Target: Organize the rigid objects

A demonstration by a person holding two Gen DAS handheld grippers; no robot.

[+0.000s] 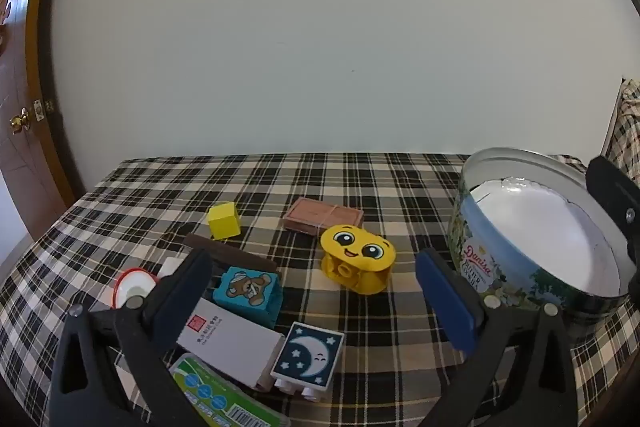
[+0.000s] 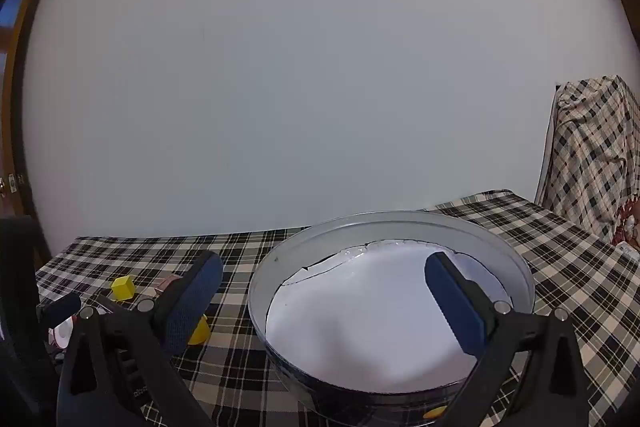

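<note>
Toys on plaid worktop (image 1: pixel 360 179): smiley block (image 1: pixel 357 258) sits dead ahead between left gripper (image 1: pixel 312 291) pads, jaws wide, empty. Right gripper (image 2: pixel 324 297), also spread, hovers over tin (image 2: pixel 520 271).

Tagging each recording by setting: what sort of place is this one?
Probably a room in a home: a table under a plaid cloth, a wooden door with a brass knob, toy blocks and a butter cookie tin against a plain wall.

A plaid tablecloth (image 1: pixel 360 179) covers the table. A plain pale wall (image 1: pixel 320 47) stands behind it, with a wooden door (image 1: pixel 16 131) at far left.
</note>
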